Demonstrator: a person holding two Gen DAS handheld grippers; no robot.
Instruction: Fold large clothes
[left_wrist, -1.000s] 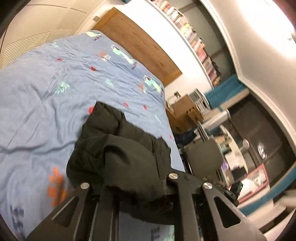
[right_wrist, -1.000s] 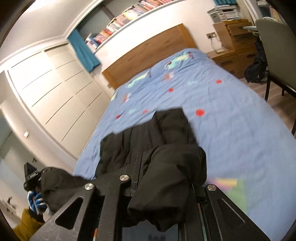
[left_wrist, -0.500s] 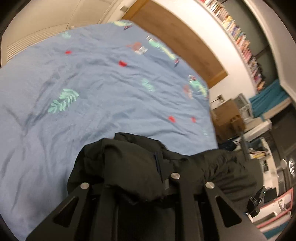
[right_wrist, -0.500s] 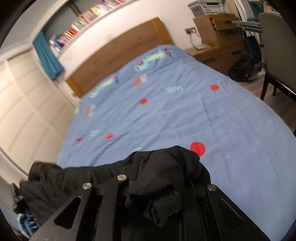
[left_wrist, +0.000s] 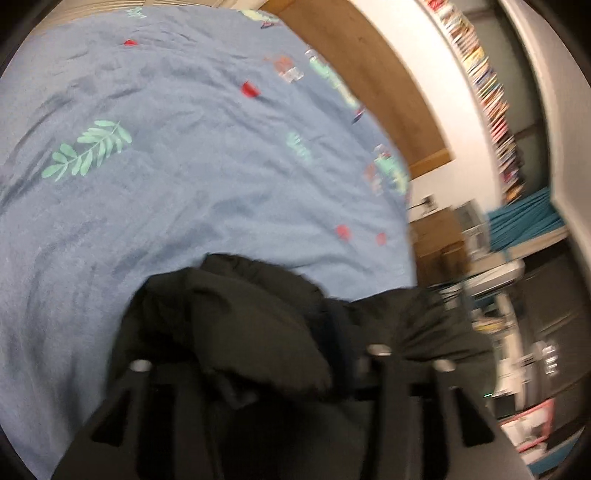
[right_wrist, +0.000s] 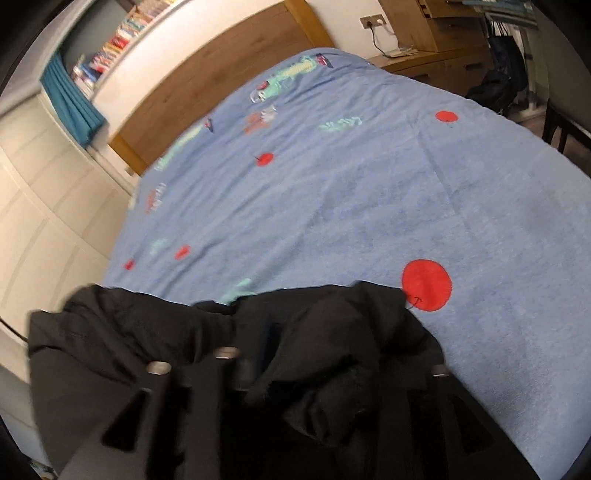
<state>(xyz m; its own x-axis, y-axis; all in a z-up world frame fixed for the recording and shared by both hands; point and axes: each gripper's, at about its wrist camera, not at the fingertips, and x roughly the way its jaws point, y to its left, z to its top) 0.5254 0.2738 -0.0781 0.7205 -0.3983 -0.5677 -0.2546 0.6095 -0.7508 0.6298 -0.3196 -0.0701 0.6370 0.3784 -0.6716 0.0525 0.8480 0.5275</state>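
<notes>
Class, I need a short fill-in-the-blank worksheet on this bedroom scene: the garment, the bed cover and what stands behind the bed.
1. The bulky garment bunched at the near edge of the bed is ____ in colour.
2. The bed cover under it is ____, with small printed shapes.
3. The large round dot beside the garment is ____.
4. The headboard at the far end of the bed is made of ____.

Missing words: black; blue; red; wood

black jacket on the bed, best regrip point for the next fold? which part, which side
Judging by its pose, take the black jacket at its far bunched edge, one gripper per end, coming from the near side, over the heap. It lies crumpled on the blue bedspread, that edge puffy and raised enough to pinch. Both the left gripper and right gripper are opening with fabric between them.
</notes>
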